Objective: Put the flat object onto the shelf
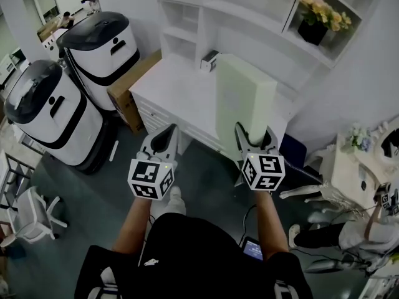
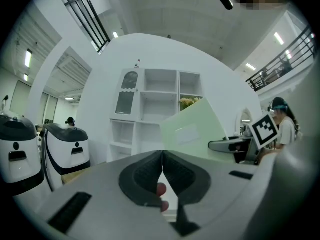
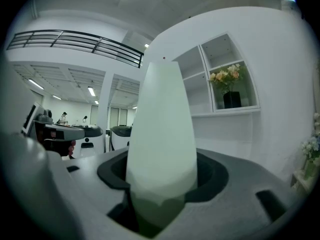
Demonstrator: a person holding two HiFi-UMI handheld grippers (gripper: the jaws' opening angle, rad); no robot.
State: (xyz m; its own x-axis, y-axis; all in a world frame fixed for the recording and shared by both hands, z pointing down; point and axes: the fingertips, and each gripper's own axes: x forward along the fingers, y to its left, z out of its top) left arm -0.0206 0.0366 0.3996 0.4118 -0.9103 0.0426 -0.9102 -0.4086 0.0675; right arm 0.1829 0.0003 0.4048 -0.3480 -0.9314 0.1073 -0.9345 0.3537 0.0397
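Observation:
A flat pale green board (image 1: 244, 101) stands upright in my right gripper (image 1: 254, 138), whose jaws are shut on its lower edge. In the right gripper view the board (image 3: 162, 134) rises from between the jaws and hides the middle of the scene. My left gripper (image 1: 164, 139) hangs to the left of it, shut and empty; its pads meet (image 2: 162, 165) with nothing between them. The white shelf unit (image 1: 249, 11) stands ahead above a white cabinet top (image 1: 181, 89). From the left gripper the board (image 2: 192, 131) shows in front of the shelf (image 2: 160, 104).
Two white-and-black machines (image 1: 68, 86) stand at the left, with a cardboard box (image 1: 128, 92) beside the cabinet. Yellow flowers in a dark pot (image 1: 321, 18) fill the right shelf compartment. A small dark-and-white object (image 1: 209, 60) sits on the cabinet top. White furniture (image 1: 349, 173) crowds the right.

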